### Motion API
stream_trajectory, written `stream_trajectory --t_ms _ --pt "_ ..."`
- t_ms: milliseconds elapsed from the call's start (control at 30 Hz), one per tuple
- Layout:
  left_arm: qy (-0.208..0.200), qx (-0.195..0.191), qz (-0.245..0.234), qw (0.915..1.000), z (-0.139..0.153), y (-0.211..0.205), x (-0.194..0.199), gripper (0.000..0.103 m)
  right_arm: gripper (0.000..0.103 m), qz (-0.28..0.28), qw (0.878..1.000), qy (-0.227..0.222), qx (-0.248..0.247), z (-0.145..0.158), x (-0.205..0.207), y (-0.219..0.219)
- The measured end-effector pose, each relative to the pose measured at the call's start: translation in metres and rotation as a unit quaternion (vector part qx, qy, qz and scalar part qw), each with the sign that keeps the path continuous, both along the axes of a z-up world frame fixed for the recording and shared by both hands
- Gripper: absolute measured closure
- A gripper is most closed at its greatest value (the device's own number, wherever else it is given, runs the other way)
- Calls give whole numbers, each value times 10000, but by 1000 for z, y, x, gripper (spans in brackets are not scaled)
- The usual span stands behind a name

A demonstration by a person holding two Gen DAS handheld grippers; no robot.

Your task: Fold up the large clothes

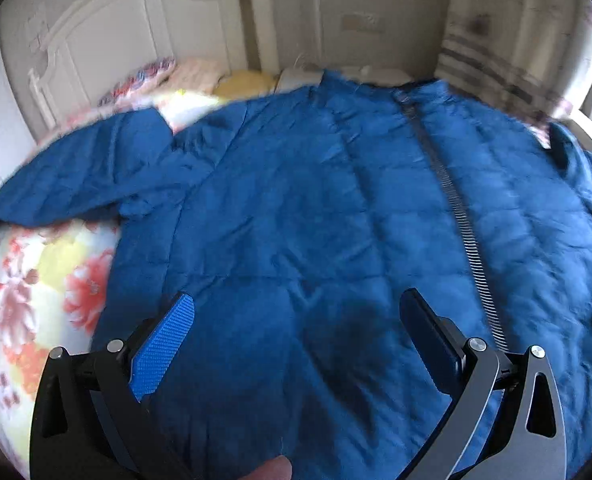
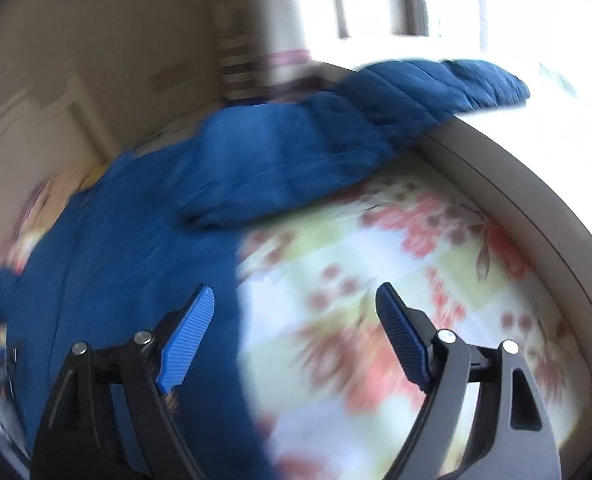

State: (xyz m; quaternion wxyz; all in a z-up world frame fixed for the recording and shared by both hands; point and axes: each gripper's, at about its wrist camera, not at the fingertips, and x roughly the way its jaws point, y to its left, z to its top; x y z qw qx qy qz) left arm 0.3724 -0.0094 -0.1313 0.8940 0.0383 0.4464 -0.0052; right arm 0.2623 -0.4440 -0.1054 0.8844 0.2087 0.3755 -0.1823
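Both claws stand released, gripping nothing: the left claw (image 1: 296, 320) hangs over the blue quilted jacket (image 1: 336, 200) spread on the floral bed (image 1: 35, 300); the right claw (image 2: 296, 320) hangs beside its edge.

A bed with a floral red-and-yellow sheet (image 2: 376, 280) stands against cream walls; a white carved headboard (image 1: 95, 40) rises at its far edge, and a bright window (image 2: 456, 0) floods its right side
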Motion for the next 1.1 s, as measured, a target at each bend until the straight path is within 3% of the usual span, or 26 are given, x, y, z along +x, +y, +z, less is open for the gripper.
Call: stream_trajectory --t_ms 33,233,433,467,533,567,667,767,833,933,967,1033,1100 --pt "170 -57 15 9998 -11 3 6 4 21 -138 9998 -4 124 -5 10 -16" --pt "128 -190 52 9997 -17 7 7 4 21 -722 9967 -127 342 -23 65 -88" --pt "180 -221 76 9996 -16 8 6 4 22 -1131 9923 -129 478 -34 102 -125" --pt "178 -228 78 9996 -16 7 6 4 27 -1134 9924 -247 407 -32 103 -124" --pt "159 -245 73 9995 -15 8 6 4 73 -1099 9921 -597 107 -21 101 -114" --pt "150 -259 73 9995 -15 9 6 4 85 -1038 9915 -781 -45 -14 100 -107" --pt "129 -259 73 9996 -15 9 6 4 93 -461 9873 -1376 -650 22 105 -60" --pt "115 -289 74 9995 -14 10 6 4 94 797 9760 -1743 -1036 55 124 20" --pt "105 -301 73 9995 -14 10 6 4 94 1824 9577 -1884 -1184 63 135 81" --pt "96 -325 74 9994 -13 11 6 4 92 3229 9279 -1426 -1203 49 152 166" --pt "92 -330 73 9994 -13 11 6 4 86 3682 9174 -1004 -1123 34 161 193" --pt "87 -338 70 9994 -13 11 5 4 49 4079 9080 -104 -949 -3 179 222" --pt "79 -354 69 9993 -13 12 5 4 36 4157 9054 445 -737 -35 185 226"
